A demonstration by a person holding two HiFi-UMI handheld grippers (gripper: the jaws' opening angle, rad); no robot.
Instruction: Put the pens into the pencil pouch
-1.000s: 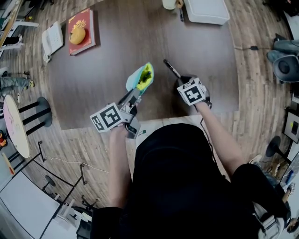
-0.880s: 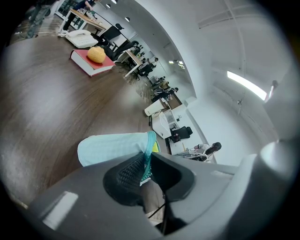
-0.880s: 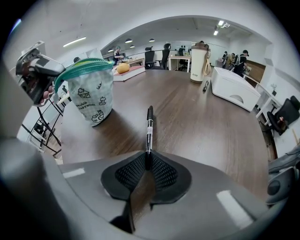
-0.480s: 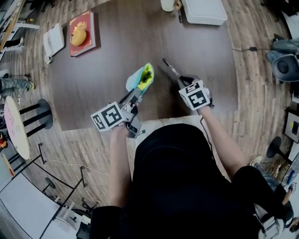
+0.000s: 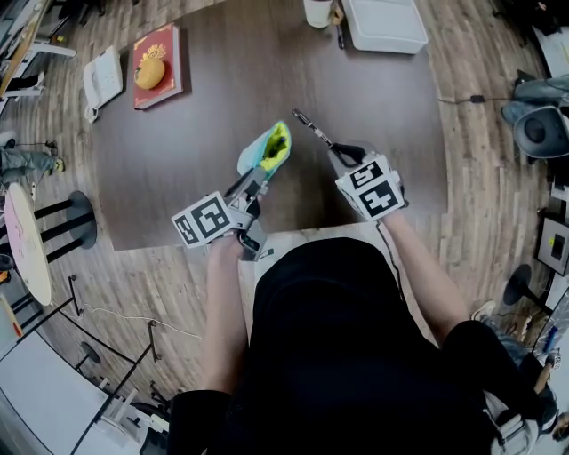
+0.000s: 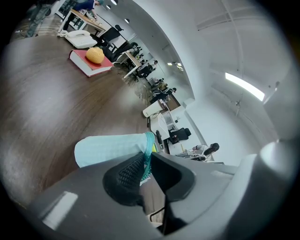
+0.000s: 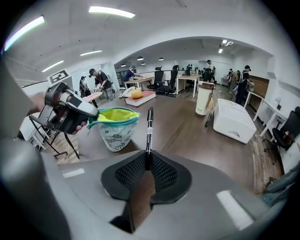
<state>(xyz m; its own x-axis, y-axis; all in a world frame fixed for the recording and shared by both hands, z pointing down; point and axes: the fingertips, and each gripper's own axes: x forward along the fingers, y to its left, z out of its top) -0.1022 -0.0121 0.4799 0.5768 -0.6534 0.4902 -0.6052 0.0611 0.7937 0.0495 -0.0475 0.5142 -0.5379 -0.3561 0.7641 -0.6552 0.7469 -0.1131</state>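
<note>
I'm working over a dark brown wooden tabletop (image 5: 222, 80) on a wood-plank floor (image 5: 480, 142). At its far side lie a red book (image 5: 158, 53) with a round orange thing (image 5: 149, 73) on it, a white desk telephone (image 5: 100, 78) and a white plastic box (image 5: 384, 25).

The right tool's view adds what the head view lacks: an open office behind, with black office chairs (image 7: 164, 77) and standing people (image 7: 243, 79) (ceiling strip lights (image 7: 111, 11) on). It also shows the pale-blue fabric pencil pouch (image 7: 114, 127) with its mouth open, yellow-green lining showing and small doodles printed on its side.

My left tool (image 6: 143, 161) is clamped on the pouch's teal zipper edge and holds it upright. My right tool (image 7: 147, 164) is closed narrow on the slim black pen (image 7: 149, 131), which sticks out ahead just beside the pouch mouth, not in it.

Against a second ago, the right tool and pen have risen and swung nearer the pouch. The left tool and pouch have not shifted.
</note>
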